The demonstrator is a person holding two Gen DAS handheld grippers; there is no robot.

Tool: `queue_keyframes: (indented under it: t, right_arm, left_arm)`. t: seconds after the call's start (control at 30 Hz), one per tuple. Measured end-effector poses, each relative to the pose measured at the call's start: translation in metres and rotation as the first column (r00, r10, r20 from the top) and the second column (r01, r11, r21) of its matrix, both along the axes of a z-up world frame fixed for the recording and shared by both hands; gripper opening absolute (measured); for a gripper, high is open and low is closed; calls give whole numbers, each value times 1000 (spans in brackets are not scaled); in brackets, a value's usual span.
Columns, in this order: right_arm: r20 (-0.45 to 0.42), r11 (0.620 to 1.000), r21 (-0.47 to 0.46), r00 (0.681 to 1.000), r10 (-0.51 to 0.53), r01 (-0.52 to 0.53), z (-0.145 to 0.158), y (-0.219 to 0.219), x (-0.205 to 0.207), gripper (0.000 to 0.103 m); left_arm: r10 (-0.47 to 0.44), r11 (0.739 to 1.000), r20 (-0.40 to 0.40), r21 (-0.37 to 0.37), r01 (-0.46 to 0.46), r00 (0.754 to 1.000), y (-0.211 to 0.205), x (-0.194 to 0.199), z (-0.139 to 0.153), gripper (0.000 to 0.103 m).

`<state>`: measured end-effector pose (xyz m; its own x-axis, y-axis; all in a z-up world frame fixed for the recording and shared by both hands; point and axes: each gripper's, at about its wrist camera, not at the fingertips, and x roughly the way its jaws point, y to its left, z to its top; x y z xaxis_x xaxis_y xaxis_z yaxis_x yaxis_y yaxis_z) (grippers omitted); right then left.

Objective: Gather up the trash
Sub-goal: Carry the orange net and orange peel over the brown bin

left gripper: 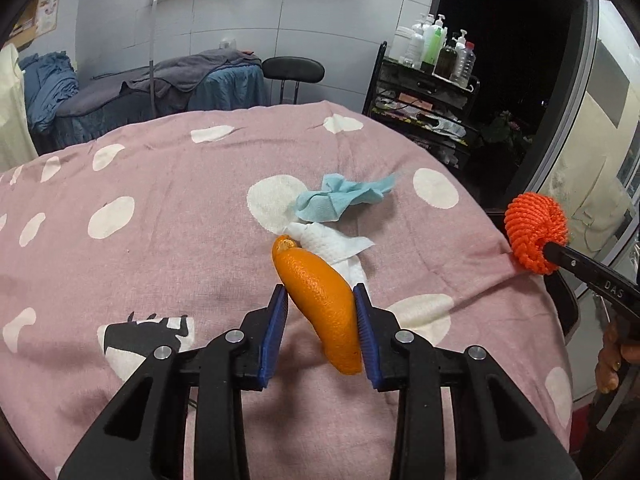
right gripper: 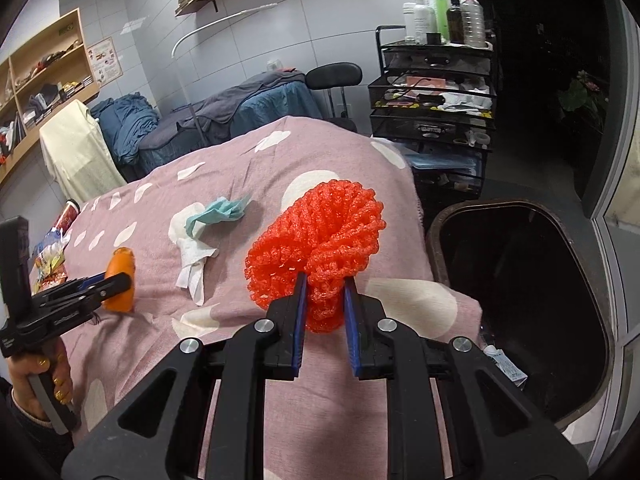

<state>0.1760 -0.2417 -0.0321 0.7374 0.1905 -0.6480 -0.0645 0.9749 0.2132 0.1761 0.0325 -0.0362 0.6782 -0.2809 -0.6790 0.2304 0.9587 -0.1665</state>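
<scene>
The left gripper (left gripper: 320, 296) is closed on a piece of orange peel (left gripper: 320, 304), its blue pads pressing either side of the peel's middle, so the peel hangs tilted above the pink spotted cover (left gripper: 160, 240) rather than lying on it. The right gripper (right gripper: 325, 284) is closed narrowly on the gathered neck of a red foam fruit net (right gripper: 320, 240); gripping it there squeezes the soft mesh enough to carry. The net is held near the cover's right edge, close to the open black bin (right gripper: 520, 280) beside the bed, probably for dropping in. Two pieces of trash remain on the cover: a crumpled blue tissue (left gripper: 340, 198) and a white tissue (left gripper: 336, 246), touching each other near the centre. More wrappers (right gripper: 50, 260) lie at the cover's far left edge.
</scene>
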Motion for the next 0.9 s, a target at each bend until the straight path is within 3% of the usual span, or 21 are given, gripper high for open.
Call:
queue_keyframes:
  t: [0.33,0.9]
  right_arm:
    - [20,993,12,992,-121,121,3,-48,-21,18]
    - [-38,938,-52,938,-343,341,-21,-133,-41,18]
  left_arm:
    - [-145,989,91,-15,147,985,-53,-22,17,34]
    - [-358,931,99,-42,363,929,-144,-29,21,34]
